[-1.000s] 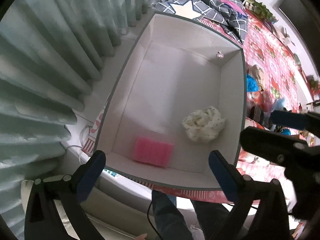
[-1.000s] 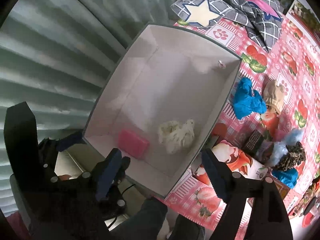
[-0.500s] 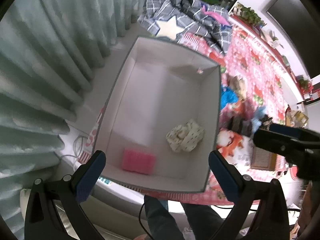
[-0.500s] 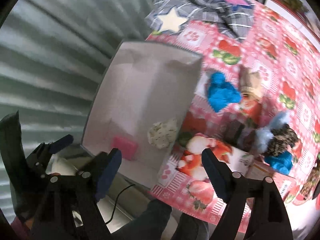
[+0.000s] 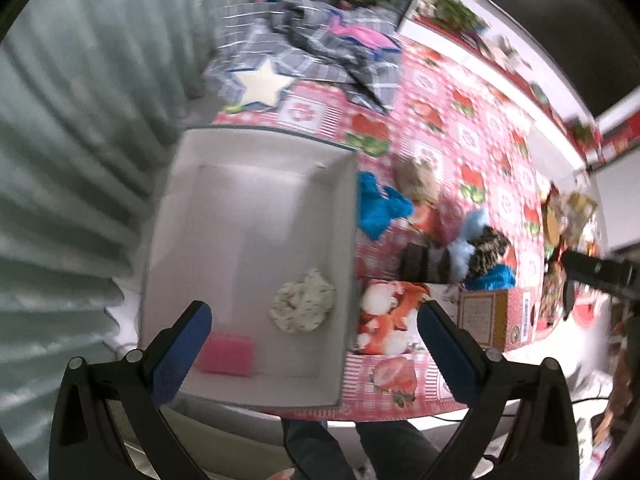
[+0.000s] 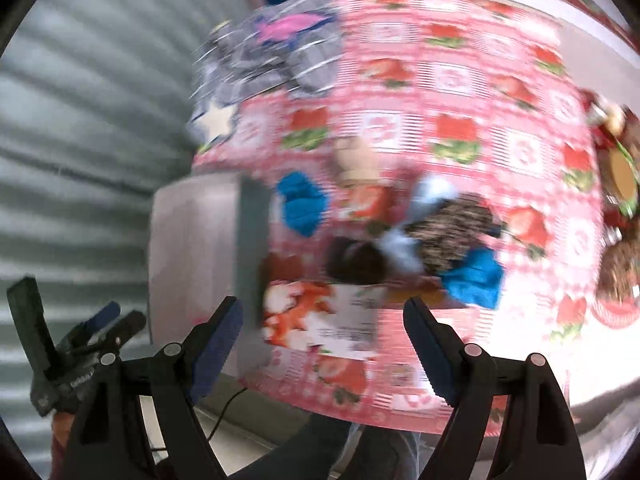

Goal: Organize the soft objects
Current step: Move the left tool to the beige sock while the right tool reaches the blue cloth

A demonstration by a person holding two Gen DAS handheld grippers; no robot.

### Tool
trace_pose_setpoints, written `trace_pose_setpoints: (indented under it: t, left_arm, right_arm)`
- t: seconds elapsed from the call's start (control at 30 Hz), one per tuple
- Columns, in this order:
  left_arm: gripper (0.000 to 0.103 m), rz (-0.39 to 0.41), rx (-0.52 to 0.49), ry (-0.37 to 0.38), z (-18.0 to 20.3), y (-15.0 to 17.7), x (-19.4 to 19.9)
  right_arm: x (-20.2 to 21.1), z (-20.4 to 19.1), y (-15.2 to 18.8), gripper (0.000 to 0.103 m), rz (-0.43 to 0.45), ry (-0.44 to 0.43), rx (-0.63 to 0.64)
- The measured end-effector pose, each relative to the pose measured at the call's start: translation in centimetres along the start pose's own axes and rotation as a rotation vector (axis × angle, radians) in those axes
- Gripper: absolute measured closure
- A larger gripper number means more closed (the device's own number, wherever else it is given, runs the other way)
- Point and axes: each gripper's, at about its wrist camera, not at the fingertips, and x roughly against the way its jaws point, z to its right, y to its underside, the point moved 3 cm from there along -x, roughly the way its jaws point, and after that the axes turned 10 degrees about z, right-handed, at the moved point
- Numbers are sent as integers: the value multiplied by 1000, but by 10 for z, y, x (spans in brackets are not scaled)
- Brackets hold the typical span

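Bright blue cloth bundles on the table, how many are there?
2. One blue bundle lies right beside the white box; the other sits farther right, against the striped and pale blue pile. More may be hidden underneath.

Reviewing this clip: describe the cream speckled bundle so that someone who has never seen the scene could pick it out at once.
Find the large white open-topped box standing at the curtain-side edge of the red strawberry-print tablecloth. Only two things lie on its floor, both near the end closest to the camera. The crumpled cream cloth bundle with dark speckles sits against the wall on the tablecloth side, lumpy and pale, unlike the flat pink rectangular sponge beside it.
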Motion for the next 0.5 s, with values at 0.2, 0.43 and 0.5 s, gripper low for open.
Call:
trace_pose_setpoints:
  t: [0.2,0.43,0.5]
  left_arm:
    - [0,-36,-141,13,57,-10,-26]
    - [0,-71,-204,-8,103,-35,-64]
    - [0,-90,-205,-20,112,-41,-76]
  right_arm:
    - [8,76,-3,20,18,71,-130]
    - [-25,145,7,20,-52,121,-240]
    - [-44,158,10,20,-92,119,-256]
